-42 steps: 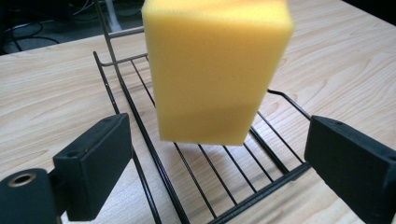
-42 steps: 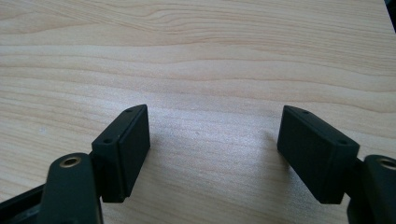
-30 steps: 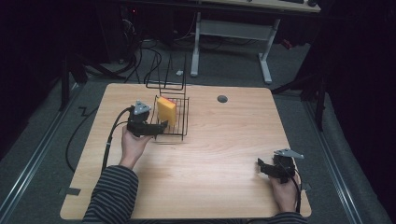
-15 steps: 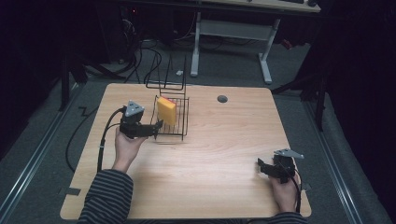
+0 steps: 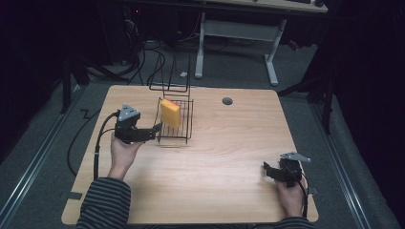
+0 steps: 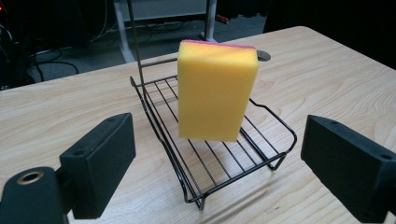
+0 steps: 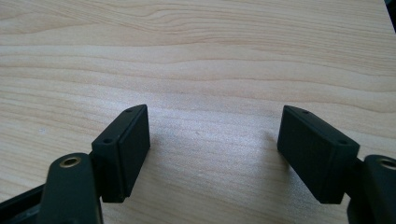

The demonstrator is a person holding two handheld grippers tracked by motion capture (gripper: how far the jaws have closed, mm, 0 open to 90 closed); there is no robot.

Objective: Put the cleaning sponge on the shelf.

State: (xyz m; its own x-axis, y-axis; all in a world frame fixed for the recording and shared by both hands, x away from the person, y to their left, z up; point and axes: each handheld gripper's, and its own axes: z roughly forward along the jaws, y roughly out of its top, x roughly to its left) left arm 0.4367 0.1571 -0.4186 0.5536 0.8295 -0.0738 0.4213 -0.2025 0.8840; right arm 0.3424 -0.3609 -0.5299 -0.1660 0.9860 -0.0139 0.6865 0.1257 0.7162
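A yellow sponge (image 5: 170, 112) with a pink back stands upright in a black wire rack (image 5: 184, 125) on the wooden table (image 5: 229, 143). In the left gripper view the sponge (image 6: 215, 88) leans on the rack (image 6: 261, 154) ahead of the jaws. My left gripper (image 5: 154, 130) is just left of the rack, open, with nothing between its jaws. My right gripper (image 5: 265, 170) rests low near the table's front right, open over bare wood (image 7: 210, 140).
A round grey grommet (image 5: 227, 100) is set in the table near its far edge. Behind the table stand a white desk frame (image 5: 239, 33) and cables on the floor. The rack's tall wire handle (image 5: 169, 76) rises at the back.
My left gripper has drawn back to the left, away from the rack, leaving the sponge standing in it. The right gripper has stayed put.
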